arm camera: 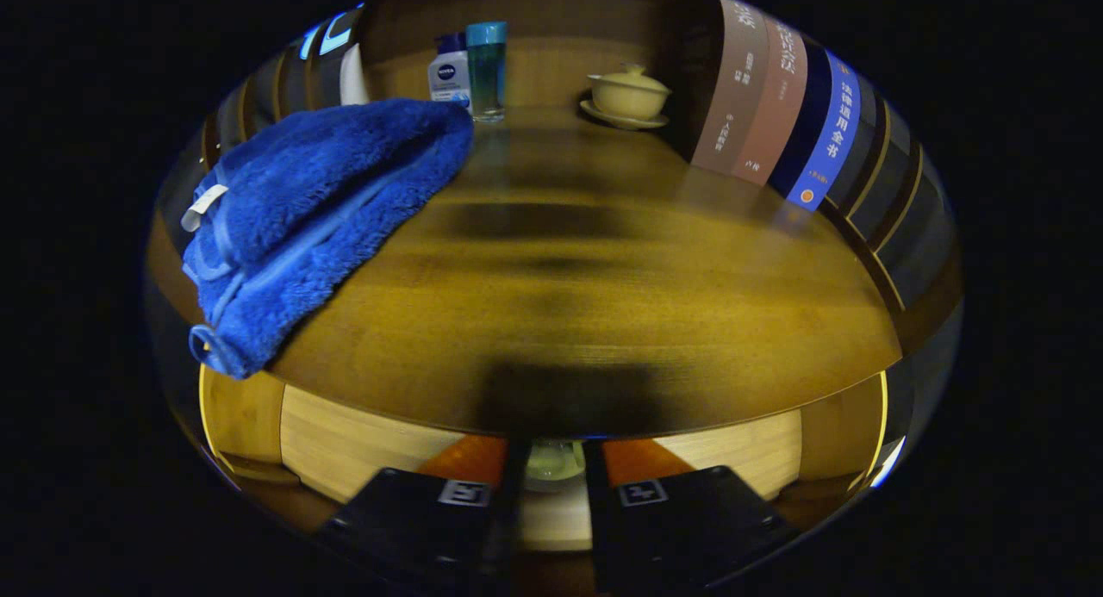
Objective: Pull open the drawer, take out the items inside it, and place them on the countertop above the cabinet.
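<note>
The drawer [362,446] stands pulled open below the counter's [603,321] front edge, its pale inner floor showing at about 6 o'clock from the counter's middle. Between the fingers of the tool [551,494] sits a small pale, round item [554,461], a cup or lid by its look, too hidden to name. Both fingers stand close on either side of it, and the tool appears clenched on it, though I cannot tell for certain that both press on it. The tool is held just under the counter edge, so the item seems to be at the level of the drawer or only slightly above it.

On the counter, a folded blue towel [310,218] lies at 10 o'clock, overhanging the front edge a little. Beyond it, at 12 o'clock, stand a white bottle [448,73] and a teal bottle [486,67], just beside each other. At 1 o'clock is a lidded cream cup [627,91] on a saucer, and at 2 o'clock a row of books [775,106] stands upright.

As a judgement: the opening step is done, and one item is being taken out. It has yet to reach the counter, whose broad middle is free to receive it. Whether the towel came from the drawer cannot be told, nor whether more items remain inside.
</note>
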Demonstrator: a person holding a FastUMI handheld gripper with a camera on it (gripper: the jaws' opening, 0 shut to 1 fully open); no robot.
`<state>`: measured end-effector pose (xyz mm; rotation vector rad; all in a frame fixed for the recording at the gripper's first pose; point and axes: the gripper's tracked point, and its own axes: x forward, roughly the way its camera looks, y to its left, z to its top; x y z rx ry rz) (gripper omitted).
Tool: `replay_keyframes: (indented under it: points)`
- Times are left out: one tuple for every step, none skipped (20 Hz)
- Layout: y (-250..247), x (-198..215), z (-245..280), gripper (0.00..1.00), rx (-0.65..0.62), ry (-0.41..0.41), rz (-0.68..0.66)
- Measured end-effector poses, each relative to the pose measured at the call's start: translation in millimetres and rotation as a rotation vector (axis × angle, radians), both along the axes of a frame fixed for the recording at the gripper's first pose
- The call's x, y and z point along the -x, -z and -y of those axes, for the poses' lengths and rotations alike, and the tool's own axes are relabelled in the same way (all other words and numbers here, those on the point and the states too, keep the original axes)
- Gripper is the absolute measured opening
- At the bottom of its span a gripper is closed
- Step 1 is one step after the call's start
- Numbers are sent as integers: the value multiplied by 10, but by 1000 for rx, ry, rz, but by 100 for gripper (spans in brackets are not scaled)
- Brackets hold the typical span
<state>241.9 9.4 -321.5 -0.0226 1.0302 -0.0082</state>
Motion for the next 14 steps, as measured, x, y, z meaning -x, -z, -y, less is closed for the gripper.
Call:
replay_keyframes:
  points:
    - [7,-21,-11,37,-1,4,8]
    - [-9,-1,7,27,-3,3,3]
    - [-50,47,6,24,-24,20,-17]
    - [-30,76,-24,21,-49,27,-32]
    - [-69,105,-28,18,-56,26,-52]
    - [-124,155,-22,18,-60,26,-70]
    - [-172,203,-20,18,-62,26,-91]
    - [-230,257,-36,18,-74,33,-109]
    - [-278,310,-58,18,-85,31,-134]
    - [-337,385,-73,18,-87,22,-160]
    - [-402,422,-89,18,-97,22,-173]
    - [-450,454,-103,18,-102,18,-186]
    - [-513,487,-113,18,-107,14,-197]
    - [-574,519,-131,18,-123,15,-206]
